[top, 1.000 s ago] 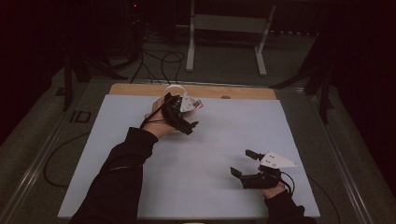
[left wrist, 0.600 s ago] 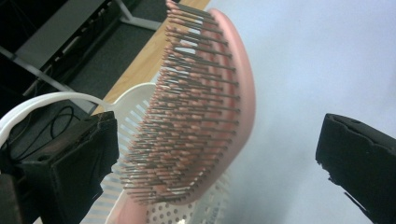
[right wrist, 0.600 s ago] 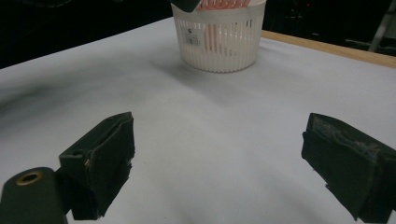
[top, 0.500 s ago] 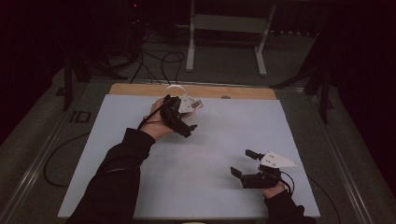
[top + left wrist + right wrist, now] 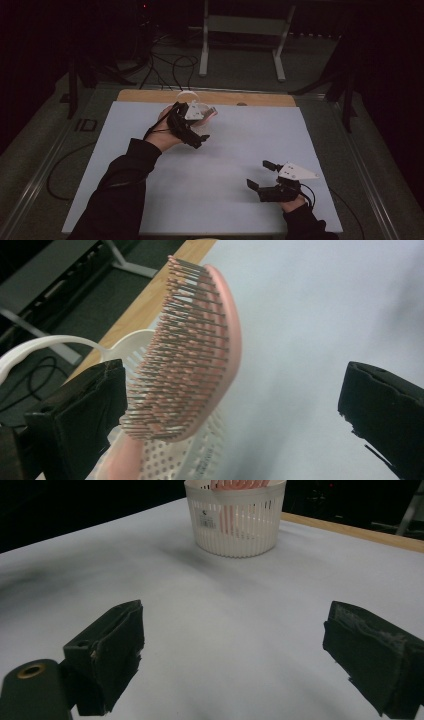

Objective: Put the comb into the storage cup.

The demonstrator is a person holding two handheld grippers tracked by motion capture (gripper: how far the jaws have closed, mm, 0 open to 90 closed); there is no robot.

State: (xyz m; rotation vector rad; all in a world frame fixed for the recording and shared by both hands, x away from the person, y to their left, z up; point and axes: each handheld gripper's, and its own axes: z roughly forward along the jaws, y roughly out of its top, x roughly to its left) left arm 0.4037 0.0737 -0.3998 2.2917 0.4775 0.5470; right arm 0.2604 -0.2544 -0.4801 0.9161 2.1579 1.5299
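Observation:
A pink hairbrush (image 5: 200,350) stands upright in a white perforated basket (image 5: 175,460) at the back of the table. Its bristles face the left jaw. My left gripper (image 5: 230,410) is open around it, with the brush close to the left jaw and a wide gap to the right jaw. From above, the left gripper (image 5: 199,125) hovers over the basket (image 5: 202,131), and the brush (image 5: 210,113) pokes out beside it. My right gripper (image 5: 260,174) rests open near the front right. It points at the basket (image 5: 235,525) and the brush (image 5: 235,484) far off.
The basket's white arched handle (image 5: 186,93) rises behind the left hand. A wooden strip (image 5: 260,99) runs along the table's back edge. Beyond it stand a metal frame (image 5: 240,30) and floor cables (image 5: 165,65). The pale table top (image 5: 235,145) lies bare between the grippers.
Hardly anything differs. The left hand has shifted very slightly over the basket, and the right gripper has stayed where it was.

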